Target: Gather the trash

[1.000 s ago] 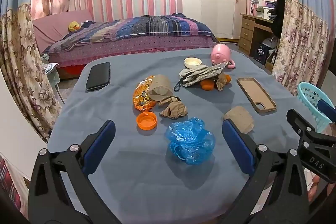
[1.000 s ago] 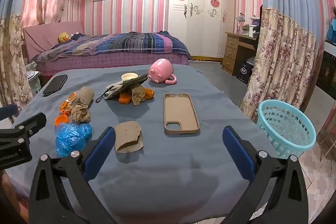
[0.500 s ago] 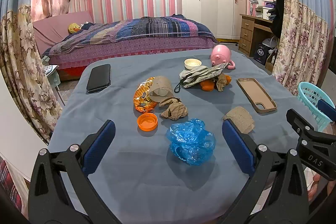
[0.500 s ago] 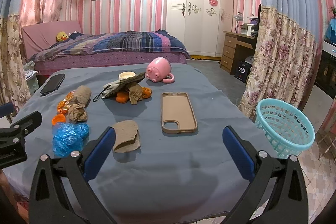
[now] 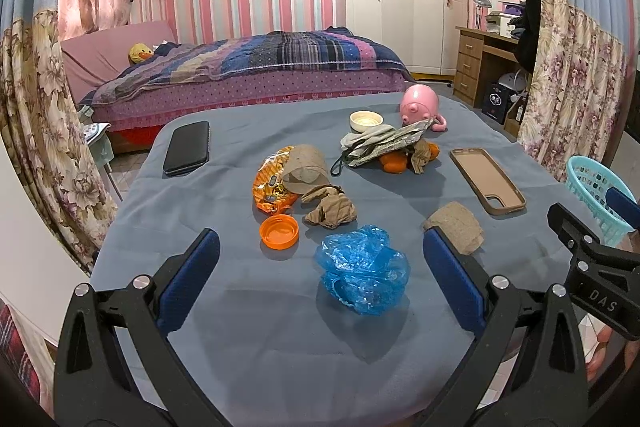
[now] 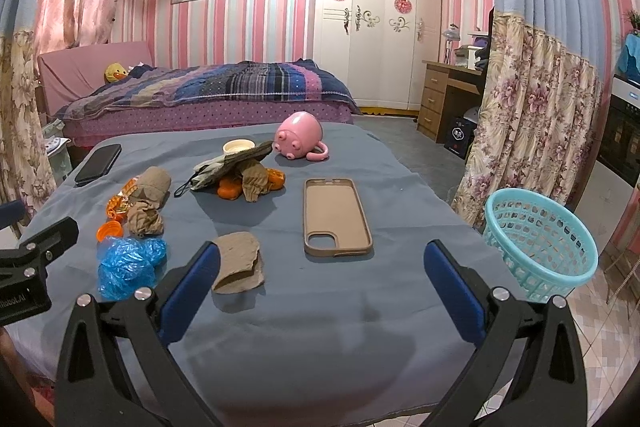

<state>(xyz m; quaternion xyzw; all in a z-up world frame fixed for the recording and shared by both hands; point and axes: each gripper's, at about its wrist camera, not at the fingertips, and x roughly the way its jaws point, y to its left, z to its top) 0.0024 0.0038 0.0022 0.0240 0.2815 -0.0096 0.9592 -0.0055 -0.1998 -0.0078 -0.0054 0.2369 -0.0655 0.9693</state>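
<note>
I have both claws hovering over the near edge of the blue-clothed surface (image 6: 344, 307), and both are spread wide with nothing between the pads. The left claw (image 5: 320, 283) lines up with the crumpled blue plastic bag (image 5: 362, 273), which lies just ahead of it. The right claw (image 6: 322, 287) has the flat brown paper scrap (image 6: 239, 263) just beside its left pad. The turquoise basket (image 6: 540, 247) stands on the floor off the surface's right edge, and as far as I can see it is empty, so I judge the collecting has not begun.

To do this first pick well, I would come down over the bag with the pads straddling its bulk and close low, since thin film will slip out of a high pinch. The paper scrap lies flat, so I would tip the right claw and catch a raised edge without dragging the cloth.

Counting trash: one blue bag, one orange bottle cap (image 5: 279, 232), one orange snack wrapper (image 5: 270, 187), one flat brown scrap, and two more brownish paper wads by the wrapper. The far heap around the folded umbrella (image 6: 236, 163) holds orange pieces I cannot count. Not trash, I judge: one black phone (image 5: 187, 147), one brown phone case (image 6: 337, 217), one pink pig mug (image 6: 300, 137), one small cream lid (image 5: 365, 120).
</note>
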